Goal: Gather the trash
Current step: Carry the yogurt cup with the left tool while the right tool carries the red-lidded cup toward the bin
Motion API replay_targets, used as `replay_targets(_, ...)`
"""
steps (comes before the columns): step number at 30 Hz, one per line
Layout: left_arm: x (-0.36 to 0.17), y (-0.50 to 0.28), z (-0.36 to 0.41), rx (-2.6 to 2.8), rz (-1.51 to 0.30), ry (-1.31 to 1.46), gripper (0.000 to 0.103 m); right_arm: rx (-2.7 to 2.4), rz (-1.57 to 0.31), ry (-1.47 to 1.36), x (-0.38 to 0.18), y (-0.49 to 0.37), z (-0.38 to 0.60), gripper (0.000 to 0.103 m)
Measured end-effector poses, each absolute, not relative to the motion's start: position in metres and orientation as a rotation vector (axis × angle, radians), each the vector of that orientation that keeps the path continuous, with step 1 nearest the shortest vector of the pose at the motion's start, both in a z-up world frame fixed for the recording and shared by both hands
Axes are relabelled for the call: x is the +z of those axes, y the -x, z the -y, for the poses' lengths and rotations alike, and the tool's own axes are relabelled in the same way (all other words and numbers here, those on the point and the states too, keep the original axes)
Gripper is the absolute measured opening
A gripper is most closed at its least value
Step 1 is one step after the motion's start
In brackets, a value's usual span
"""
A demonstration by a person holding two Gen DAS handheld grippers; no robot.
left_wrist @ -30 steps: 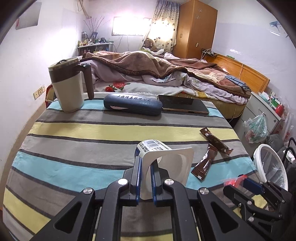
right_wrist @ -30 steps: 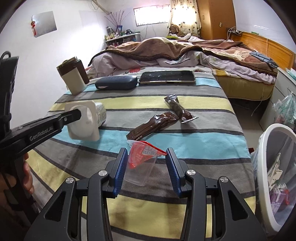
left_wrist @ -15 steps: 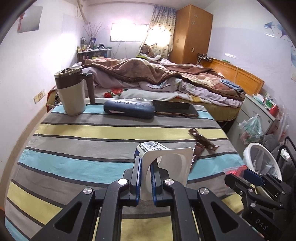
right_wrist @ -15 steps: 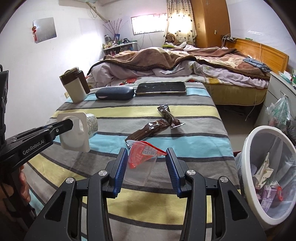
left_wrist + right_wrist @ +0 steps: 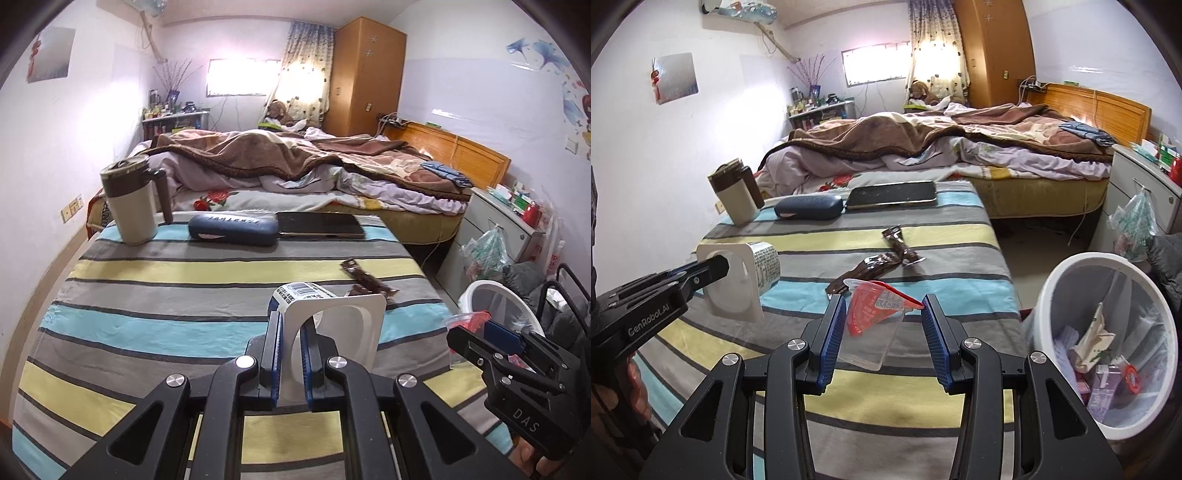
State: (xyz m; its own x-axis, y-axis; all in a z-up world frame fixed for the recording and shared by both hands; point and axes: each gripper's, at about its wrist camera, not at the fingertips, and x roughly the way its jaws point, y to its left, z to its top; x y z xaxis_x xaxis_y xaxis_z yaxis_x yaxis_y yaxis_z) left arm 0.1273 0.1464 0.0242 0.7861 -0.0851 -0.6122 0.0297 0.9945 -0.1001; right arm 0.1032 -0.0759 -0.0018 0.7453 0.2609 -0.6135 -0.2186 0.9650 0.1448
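Observation:
My left gripper (image 5: 290,332) is shut on the rim of a white yogurt cup (image 5: 343,325) with a barcode label, held above the striped tablecloth (image 5: 184,295). In the right wrist view the same yogurt cup (image 5: 738,280) hangs at the left. My right gripper (image 5: 884,314) is shut on a clear plastic cup (image 5: 871,332) with a peeled red lid, lifted off the cloth. Two brown wrappers (image 5: 886,258) lie on the table ahead of it. A white trash bin (image 5: 1108,332) with a liner and several bits of trash stands at the right, below table level.
At the table's far edge stand a beige and brown mug (image 5: 133,203), a blue glasses case (image 5: 232,229) and a dark tablet (image 5: 317,225). Beyond is a bed with a brown blanket (image 5: 295,158). A white cabinet (image 5: 1141,188) with a hanging plastic bag stands right.
Both grippers have risen and drawn back toward the right with their cups still held. The trash bin has come further into both views, and more of the room shows.

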Motion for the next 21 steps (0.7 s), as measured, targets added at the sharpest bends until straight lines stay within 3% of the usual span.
replay_targets(21, 0.044, -0.121, -0.041, -0.238, -0.630, 0.009, 0.009, 0.118, -0.630, -0.124, 0.007, -0.085, 0.151, 0.045)
